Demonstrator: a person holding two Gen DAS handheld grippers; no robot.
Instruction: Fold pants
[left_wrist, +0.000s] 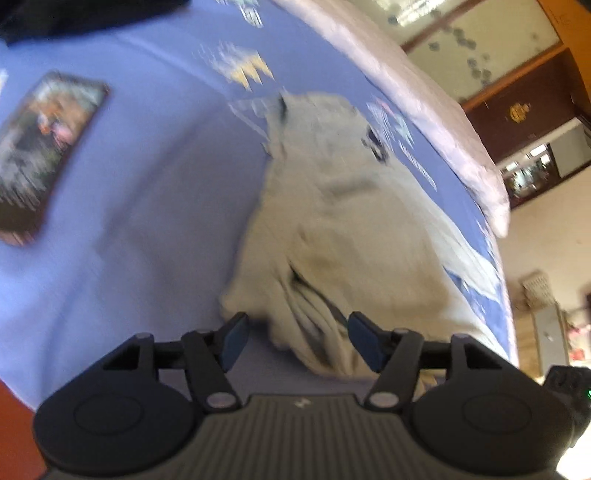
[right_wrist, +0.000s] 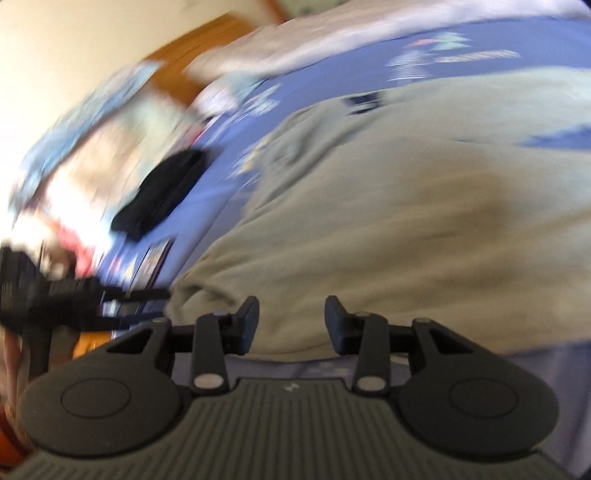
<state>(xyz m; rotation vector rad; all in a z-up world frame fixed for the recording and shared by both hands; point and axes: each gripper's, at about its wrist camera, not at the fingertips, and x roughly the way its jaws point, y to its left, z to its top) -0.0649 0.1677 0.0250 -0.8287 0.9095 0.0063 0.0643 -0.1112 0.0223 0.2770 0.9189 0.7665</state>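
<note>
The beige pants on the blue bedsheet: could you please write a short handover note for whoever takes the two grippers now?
Left gripper: open, jaws either side of a bunched edge of the crumpled beige fabric pants, pads not pressing.
Right gripper: open, nothing gripped, at the near edge of the pants.
Pants lie rumpled on the blue printed bedsheet; a dark rectangular phone-like object and a black folded cloth lie off to the side.
Done: no neat fold visible yet.
Left: spread flat, then fold. Both views are blurred.
</note>
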